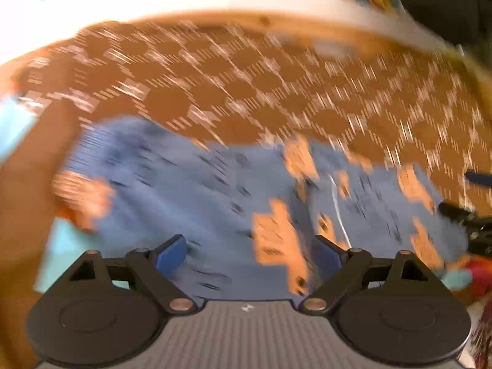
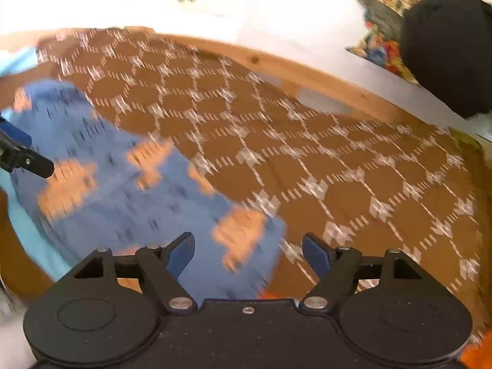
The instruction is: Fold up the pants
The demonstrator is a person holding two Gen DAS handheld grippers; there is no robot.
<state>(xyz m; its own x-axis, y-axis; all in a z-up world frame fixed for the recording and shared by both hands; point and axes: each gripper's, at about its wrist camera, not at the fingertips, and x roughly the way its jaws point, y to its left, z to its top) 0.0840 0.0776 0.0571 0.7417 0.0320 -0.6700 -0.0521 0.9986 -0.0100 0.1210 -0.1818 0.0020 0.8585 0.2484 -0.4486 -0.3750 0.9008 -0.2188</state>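
Blue pants [image 1: 184, 190] with orange patches lie folded on a brown patterned bedcover [image 1: 246, 80]. My left gripper [image 1: 249, 253] is open just above their near part, holding nothing. In the right wrist view the pants [image 2: 129, 196] lie at the left and my right gripper [image 2: 249, 253] is open over their right edge, empty. The left gripper's black fingers [image 2: 27, 156] show at the far left there. The right gripper's fingers [image 1: 467, 215] show at the right edge of the left view. Both views are motion-blurred.
A light blue cloth [image 1: 61, 246] lies under the pants at the left. A wooden bed edge [image 2: 307, 70] and white wall run behind. A black round object [image 2: 446, 55] and a colourful cushion [image 2: 384, 9] sit at the upper right. Something red and orange [image 1: 479, 273] lies right.
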